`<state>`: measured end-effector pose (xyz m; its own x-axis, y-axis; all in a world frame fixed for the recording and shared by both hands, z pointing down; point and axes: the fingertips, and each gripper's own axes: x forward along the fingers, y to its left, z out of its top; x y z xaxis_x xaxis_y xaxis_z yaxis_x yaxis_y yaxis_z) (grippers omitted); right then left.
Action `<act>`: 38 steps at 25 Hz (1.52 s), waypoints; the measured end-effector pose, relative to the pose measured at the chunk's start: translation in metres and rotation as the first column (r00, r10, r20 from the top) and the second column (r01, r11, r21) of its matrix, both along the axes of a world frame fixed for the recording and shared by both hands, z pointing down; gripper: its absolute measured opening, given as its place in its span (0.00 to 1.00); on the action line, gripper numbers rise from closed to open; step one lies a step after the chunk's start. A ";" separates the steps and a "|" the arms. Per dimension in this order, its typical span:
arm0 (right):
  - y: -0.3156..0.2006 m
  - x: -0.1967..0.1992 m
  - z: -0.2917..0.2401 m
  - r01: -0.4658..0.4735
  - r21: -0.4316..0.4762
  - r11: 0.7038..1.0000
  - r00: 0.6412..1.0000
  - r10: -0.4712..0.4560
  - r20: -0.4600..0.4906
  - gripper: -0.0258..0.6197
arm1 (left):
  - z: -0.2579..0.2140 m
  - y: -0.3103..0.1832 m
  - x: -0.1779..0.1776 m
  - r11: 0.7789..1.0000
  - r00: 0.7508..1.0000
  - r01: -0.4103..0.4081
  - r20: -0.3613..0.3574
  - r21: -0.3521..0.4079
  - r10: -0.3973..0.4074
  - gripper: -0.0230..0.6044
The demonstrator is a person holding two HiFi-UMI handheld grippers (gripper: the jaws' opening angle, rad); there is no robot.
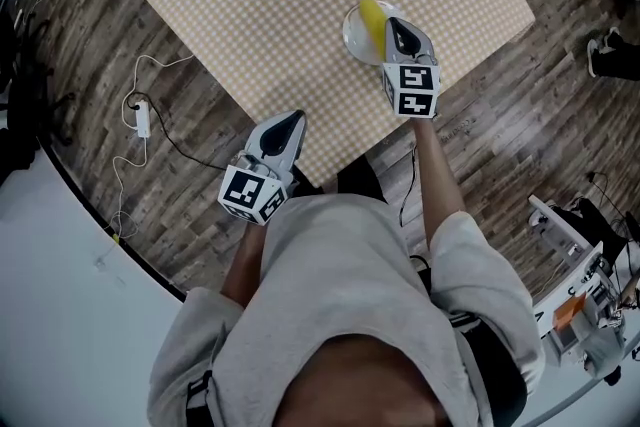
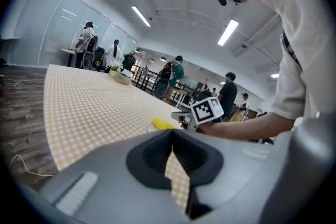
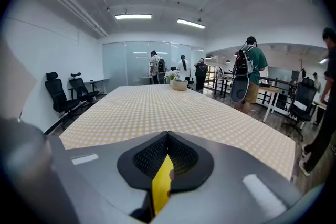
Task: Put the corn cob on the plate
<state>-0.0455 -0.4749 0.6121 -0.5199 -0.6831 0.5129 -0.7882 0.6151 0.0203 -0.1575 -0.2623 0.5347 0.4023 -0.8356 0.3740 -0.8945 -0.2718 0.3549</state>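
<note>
The yellow corn cob (image 1: 369, 15) lies on the small white plate (image 1: 352, 37) near the right edge of the checked tablecloth. My right gripper (image 1: 393, 23) hovers just beside and above it with its jaws shut and nothing between them. In the right gripper view the tips (image 3: 168, 135) meet, and a strip of the corn cob (image 3: 163, 182) shows through the slot behind them. My left gripper (image 1: 298, 116) rests at the table's near edge, jaws shut and empty (image 2: 171, 132). The left gripper view shows the corn cob (image 2: 160, 124) next to the right gripper (image 2: 182, 119).
The checked tablecloth (image 1: 280, 5) covers a long table. A bowl with a plant (image 3: 180, 84) stands at its far end. Cables and a power strip (image 1: 141, 118) lie on the wooden floor on the left. Several people and office chairs (image 3: 58, 93) are in the background.
</note>
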 end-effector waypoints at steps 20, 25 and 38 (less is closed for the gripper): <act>0.037 0.036 -0.145 0.074 0.222 0.972 0.981 -0.112 0.162 0.04 | -0.079 0.001 0.058 0.980 0.997 -0.010 0.079 0.197 -0.005 0.05; 0.057 0.045 -0.173 0.073 0.270 0.960 0.976 -0.124 0.178 0.04 | -0.100 0.008 0.072 0.969 0.995 -0.020 0.101 0.245 -0.005 0.05; 0.168 0.041 -0.186 0.056 0.281 0.958 0.970 -0.119 0.211 0.04 | -0.127 0.039 0.068 0.936 0.990 -0.113 0.121 0.333 0.076 0.05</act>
